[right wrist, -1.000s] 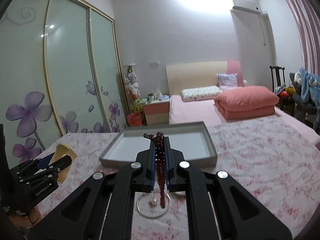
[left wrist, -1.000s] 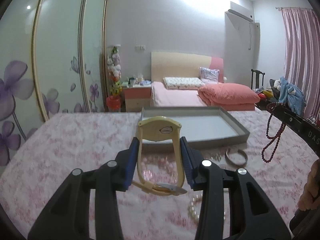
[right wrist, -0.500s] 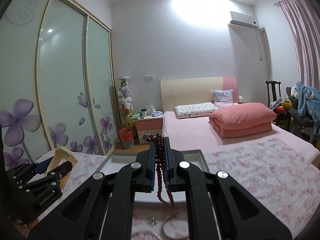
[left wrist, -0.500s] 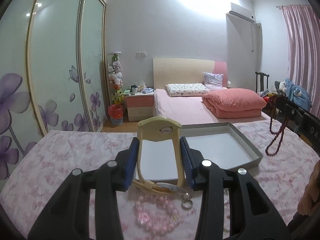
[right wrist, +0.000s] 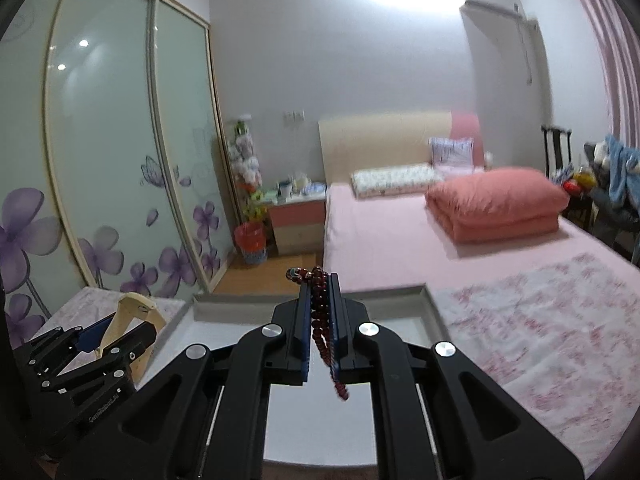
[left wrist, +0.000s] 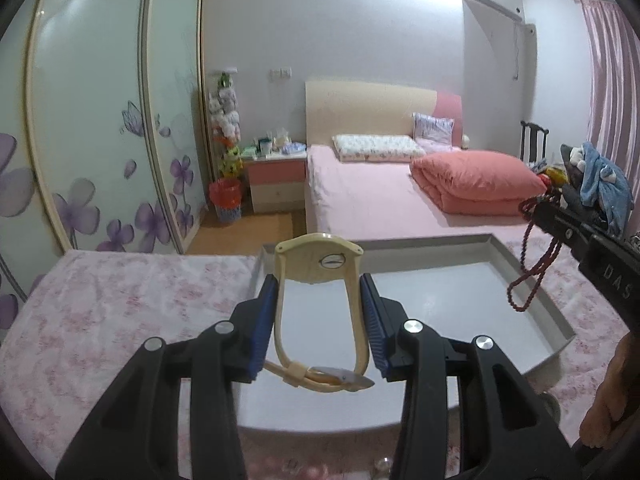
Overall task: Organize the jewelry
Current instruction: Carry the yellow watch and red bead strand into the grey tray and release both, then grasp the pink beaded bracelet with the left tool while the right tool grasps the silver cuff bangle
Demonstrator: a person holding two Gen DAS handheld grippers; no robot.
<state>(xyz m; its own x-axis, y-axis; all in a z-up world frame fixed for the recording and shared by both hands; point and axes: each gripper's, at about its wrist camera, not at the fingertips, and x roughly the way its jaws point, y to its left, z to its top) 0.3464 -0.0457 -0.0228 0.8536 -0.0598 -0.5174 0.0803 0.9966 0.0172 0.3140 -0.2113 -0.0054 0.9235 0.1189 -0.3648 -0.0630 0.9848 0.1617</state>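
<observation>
L gripper (left wrist: 320,296): jaws partly closed, blue pads pressed on both sides of the strap loop of a cream wristwatch (left wrist: 318,264); watch held upright, case at top, buckle end hanging low toward cam.
R gripper (right wrist: 320,304): jaws nearly together, clamped on a dark red bead necklace (right wrist: 322,320); strand draped over the tips, rest dangling below.
Tray (left wrist: 532,280): grey, shallow, white floor; seen lying on the floral pink cloth (left wrist: 100,300); both grippers held above it, watch over near-left part, necklace over right edge per L cam.
Cross-view: R gripper seen at right of L cam, beads hanging; L gripper w/ watch seen at left of R cam.
Bkgd: bed (left wrist: 380,196) w/ folded pink quilt (left wrist: 476,184); R cam blurred.
</observation>
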